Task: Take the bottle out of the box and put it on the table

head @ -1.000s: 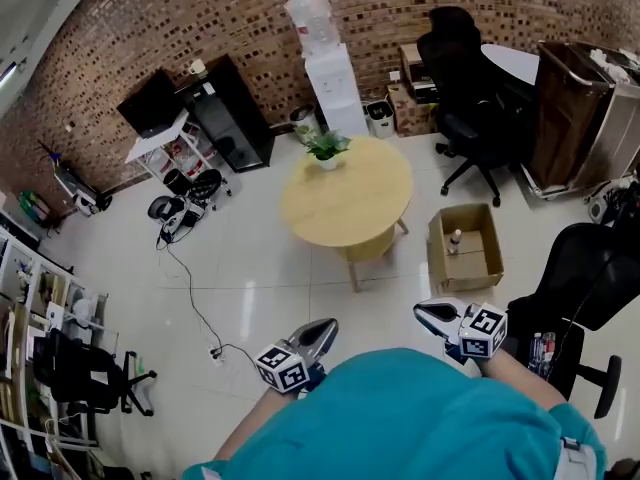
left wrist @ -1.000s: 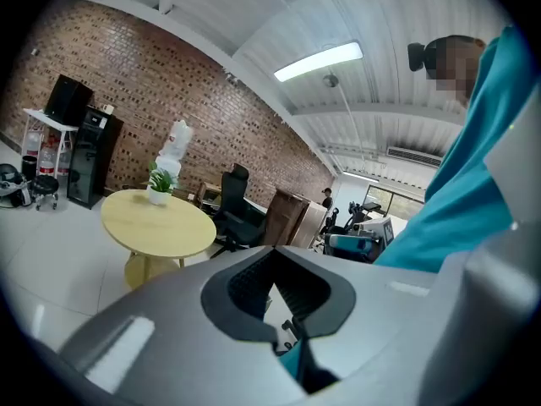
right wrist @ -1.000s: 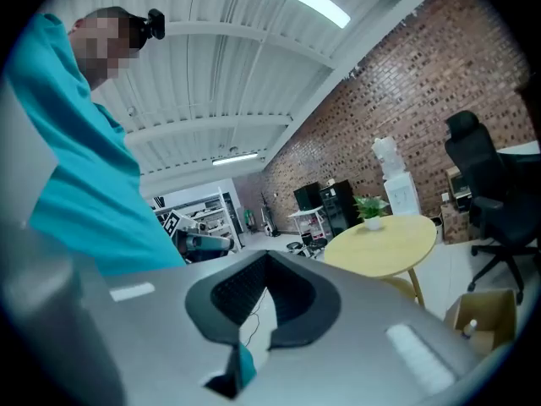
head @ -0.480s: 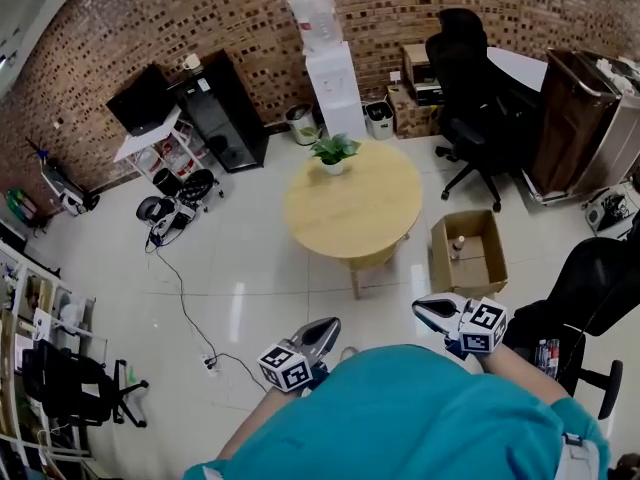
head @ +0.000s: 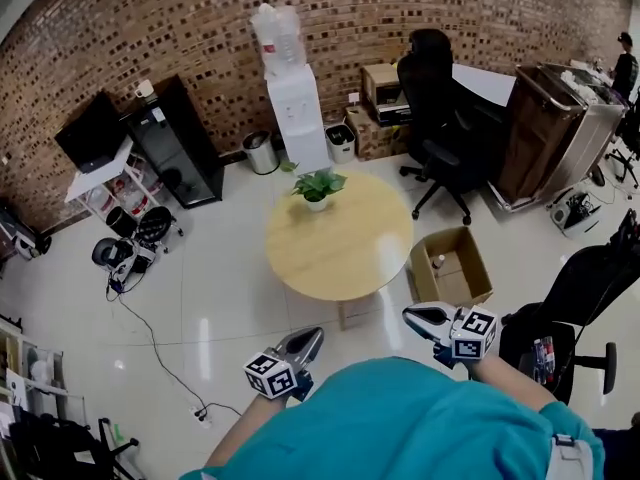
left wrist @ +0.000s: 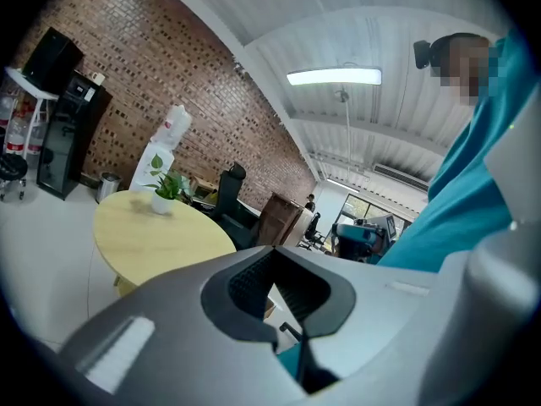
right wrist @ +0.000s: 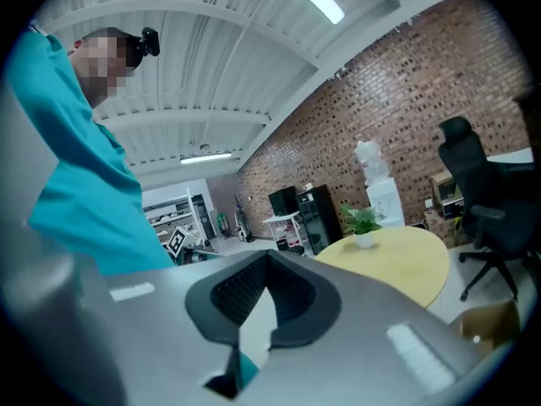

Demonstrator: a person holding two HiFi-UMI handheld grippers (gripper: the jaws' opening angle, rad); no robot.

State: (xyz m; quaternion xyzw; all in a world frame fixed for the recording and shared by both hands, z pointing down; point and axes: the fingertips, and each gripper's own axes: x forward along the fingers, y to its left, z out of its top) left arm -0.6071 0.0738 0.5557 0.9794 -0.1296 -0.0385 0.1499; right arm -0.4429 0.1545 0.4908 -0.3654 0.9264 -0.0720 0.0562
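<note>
In the head view a small bottle (head: 438, 261) with a white cap stands upright inside an open cardboard box (head: 473, 280) on the floor, right of the round yellow table (head: 340, 253). My left gripper (head: 313, 335) and right gripper (head: 411, 314) are held in front of my body, short of the table and box, both shut with nothing in them. In the left gripper view the shut gripper (left wrist: 272, 249) faces the table (left wrist: 144, 235). The right gripper view shows that gripper (right wrist: 269, 253) shut too, with the table (right wrist: 406, 260) and a corner of the box (right wrist: 490, 321) beyond.
A potted plant (head: 318, 187) stands on the table's far edge. Black office chairs (head: 445, 128) (head: 580, 288) flank the box. A water dispenser (head: 295, 103), a wooden cabinet (head: 545, 128) and a cable on the floor (head: 150, 338) lie around.
The person has walked forward: the table and box now lie closer below the head camera. Both grippers came along in front of the body, still shut.
</note>
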